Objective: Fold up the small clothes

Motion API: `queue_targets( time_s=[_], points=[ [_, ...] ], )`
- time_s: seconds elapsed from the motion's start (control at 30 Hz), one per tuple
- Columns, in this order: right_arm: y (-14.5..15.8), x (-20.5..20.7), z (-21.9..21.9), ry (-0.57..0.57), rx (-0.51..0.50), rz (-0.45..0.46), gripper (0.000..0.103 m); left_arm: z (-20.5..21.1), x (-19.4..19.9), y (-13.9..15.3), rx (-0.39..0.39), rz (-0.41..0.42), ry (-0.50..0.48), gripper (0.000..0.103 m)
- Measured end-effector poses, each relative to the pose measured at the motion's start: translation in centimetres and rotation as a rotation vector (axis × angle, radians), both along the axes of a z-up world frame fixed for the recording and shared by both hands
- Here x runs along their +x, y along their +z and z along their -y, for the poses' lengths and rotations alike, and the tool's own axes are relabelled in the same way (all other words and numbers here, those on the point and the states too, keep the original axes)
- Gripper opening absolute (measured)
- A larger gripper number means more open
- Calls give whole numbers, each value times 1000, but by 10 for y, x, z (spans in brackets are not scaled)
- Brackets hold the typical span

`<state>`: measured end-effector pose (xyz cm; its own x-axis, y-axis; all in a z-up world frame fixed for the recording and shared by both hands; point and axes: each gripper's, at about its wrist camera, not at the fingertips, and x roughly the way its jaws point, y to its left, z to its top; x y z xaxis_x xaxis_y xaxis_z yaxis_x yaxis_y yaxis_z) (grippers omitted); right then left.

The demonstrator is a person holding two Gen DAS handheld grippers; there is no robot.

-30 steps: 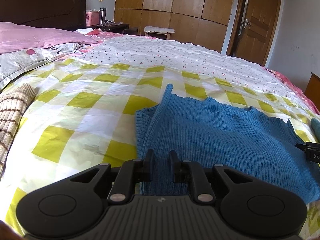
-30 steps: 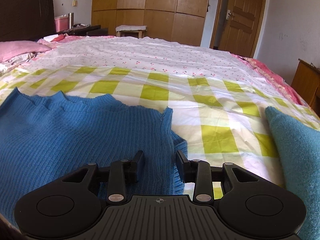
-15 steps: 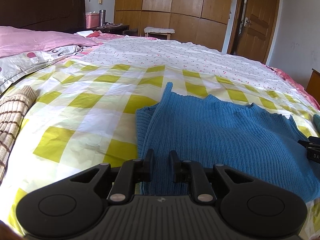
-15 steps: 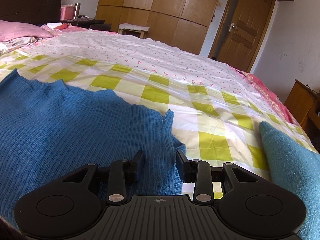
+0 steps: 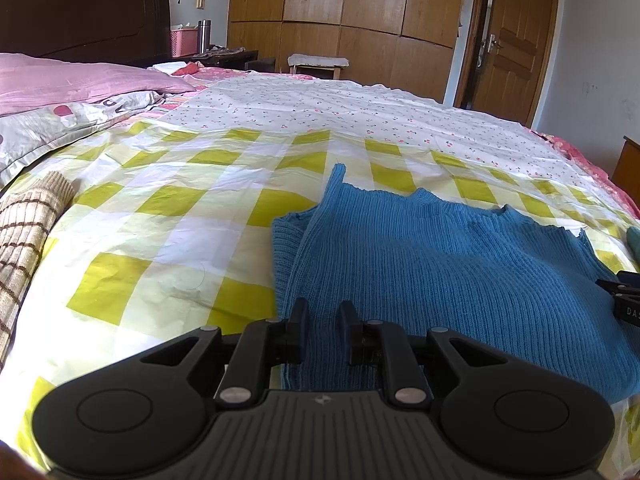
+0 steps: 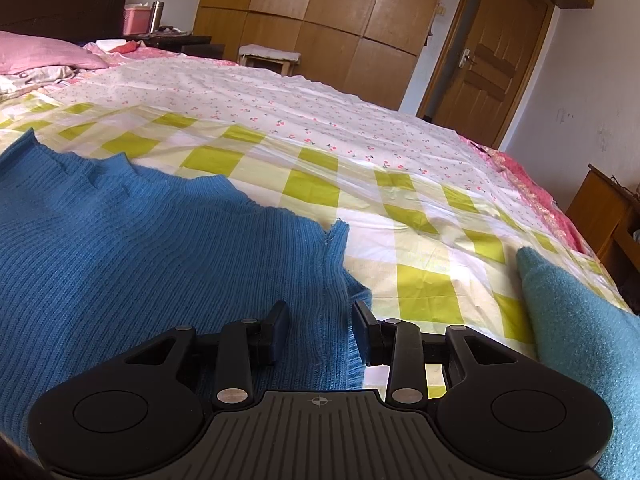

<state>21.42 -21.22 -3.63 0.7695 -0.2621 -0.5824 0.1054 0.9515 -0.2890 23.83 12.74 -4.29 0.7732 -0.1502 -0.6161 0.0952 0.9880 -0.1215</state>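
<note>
A blue ribbed knit sweater point(image 5: 460, 268) lies on the yellow-checked bedspread point(image 5: 168, 240), folded roughly in half with its neckline at the far edge. My left gripper point(image 5: 323, 312) sits over the sweater's near left edge, its fingers narrowly apart with cloth between them. My right gripper point(image 6: 320, 314) sits over the sweater's point(image 6: 140, 256) near right corner, fingers wider apart, the seam edge between them. The right gripper's tip shows at the right edge of the left wrist view point(image 5: 624, 296).
A brown striped knit garment point(image 5: 24, 232) lies at the bed's left. A teal fuzzy cloth point(image 6: 580, 336) lies at the right. Pink pillows point(image 5: 72, 84) are at the head. A wardrobe point(image 6: 312, 28), door point(image 6: 484, 60) and side cabinet point(image 6: 612, 212) stand beyond.
Both grippers have lifted and tilted slightly. The right gripper's view has swung to the right and its fingers have spread a little. The sweater has not moved.
</note>
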Motion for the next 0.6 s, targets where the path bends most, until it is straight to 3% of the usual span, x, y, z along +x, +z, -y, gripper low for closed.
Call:
queue_targets(
  time_s=[0.6],
  points=[
    [0,0,-1,-5,-17,0,37,-19,-24,8,-10,-20,86,27]
  ],
)
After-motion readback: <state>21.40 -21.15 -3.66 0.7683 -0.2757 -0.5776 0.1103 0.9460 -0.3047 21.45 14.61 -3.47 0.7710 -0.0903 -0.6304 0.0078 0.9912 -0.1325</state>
